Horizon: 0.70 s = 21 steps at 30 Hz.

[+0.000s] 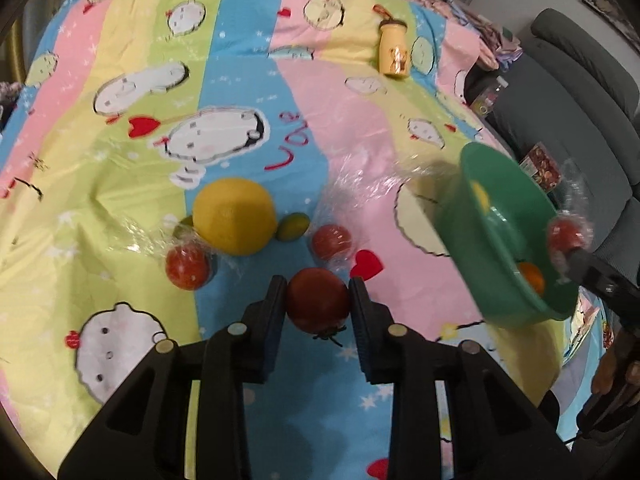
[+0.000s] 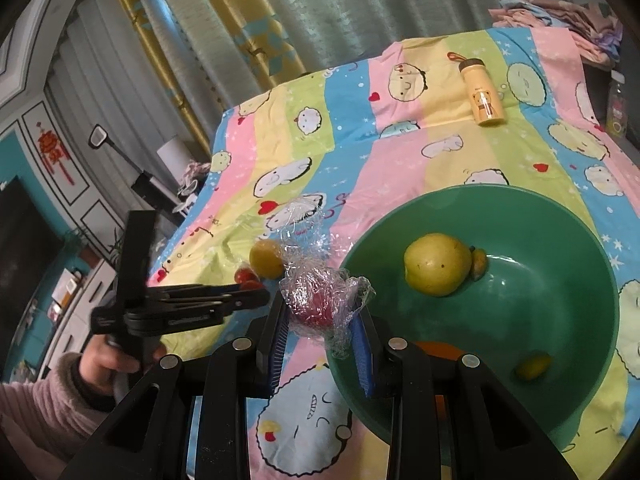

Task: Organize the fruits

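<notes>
Over the striped cartoon bedsheet [image 1: 120, 168], the left wrist view shows the left gripper [image 1: 318, 300] pinching a dark red tomato [image 1: 317, 302] between its pads. Just beyond lie a big yellow citrus [image 1: 234, 216] and two plastic-wrapped tomatoes [image 1: 188, 267]; the green bowl [image 1: 480, 248] sits to the right. In the right wrist view, the right gripper [image 2: 320, 320] clamps a wrapped red fruit [image 2: 318, 308] at the bowl's rim [image 2: 348, 264], where a yellow-green pear [image 2: 438, 269] lies inside.

Orange fruit [image 2: 434, 350] in the green bowl [image 2: 560, 248], mostly hidden behind the right gripper [image 2: 322, 320].
</notes>
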Tool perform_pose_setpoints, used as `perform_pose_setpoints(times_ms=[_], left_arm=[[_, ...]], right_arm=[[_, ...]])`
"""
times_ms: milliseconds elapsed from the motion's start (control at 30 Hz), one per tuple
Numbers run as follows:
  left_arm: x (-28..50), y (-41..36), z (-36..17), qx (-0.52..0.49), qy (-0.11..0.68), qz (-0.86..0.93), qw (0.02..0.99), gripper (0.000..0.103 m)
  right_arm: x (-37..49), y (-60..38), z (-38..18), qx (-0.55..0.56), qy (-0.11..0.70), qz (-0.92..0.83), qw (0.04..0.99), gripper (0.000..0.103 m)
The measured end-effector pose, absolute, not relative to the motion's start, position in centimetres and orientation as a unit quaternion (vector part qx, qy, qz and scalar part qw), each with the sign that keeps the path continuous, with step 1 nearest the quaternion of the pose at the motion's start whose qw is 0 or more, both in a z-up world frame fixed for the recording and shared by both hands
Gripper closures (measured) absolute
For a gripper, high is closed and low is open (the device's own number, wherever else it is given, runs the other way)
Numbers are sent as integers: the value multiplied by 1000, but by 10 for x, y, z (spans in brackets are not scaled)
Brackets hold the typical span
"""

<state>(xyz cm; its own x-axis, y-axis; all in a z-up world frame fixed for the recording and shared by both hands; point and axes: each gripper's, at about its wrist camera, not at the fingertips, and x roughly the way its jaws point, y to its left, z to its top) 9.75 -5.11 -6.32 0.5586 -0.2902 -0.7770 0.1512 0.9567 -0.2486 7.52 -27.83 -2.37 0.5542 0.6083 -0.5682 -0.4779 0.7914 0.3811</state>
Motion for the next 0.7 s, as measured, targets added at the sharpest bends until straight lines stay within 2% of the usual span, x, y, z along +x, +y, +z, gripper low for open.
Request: perform_pose_setpoints(times_ms=[300, 700], left_arm=[[90, -74, -31, -50, 424, -142, 893, 72], [98, -127, -14, -9, 409, -185, 894, 72]], right_arm=[[72, -291, -19, 98, 346, 302, 883, 72], [73, -318, -21, 112, 342, 277, 891, 72]])
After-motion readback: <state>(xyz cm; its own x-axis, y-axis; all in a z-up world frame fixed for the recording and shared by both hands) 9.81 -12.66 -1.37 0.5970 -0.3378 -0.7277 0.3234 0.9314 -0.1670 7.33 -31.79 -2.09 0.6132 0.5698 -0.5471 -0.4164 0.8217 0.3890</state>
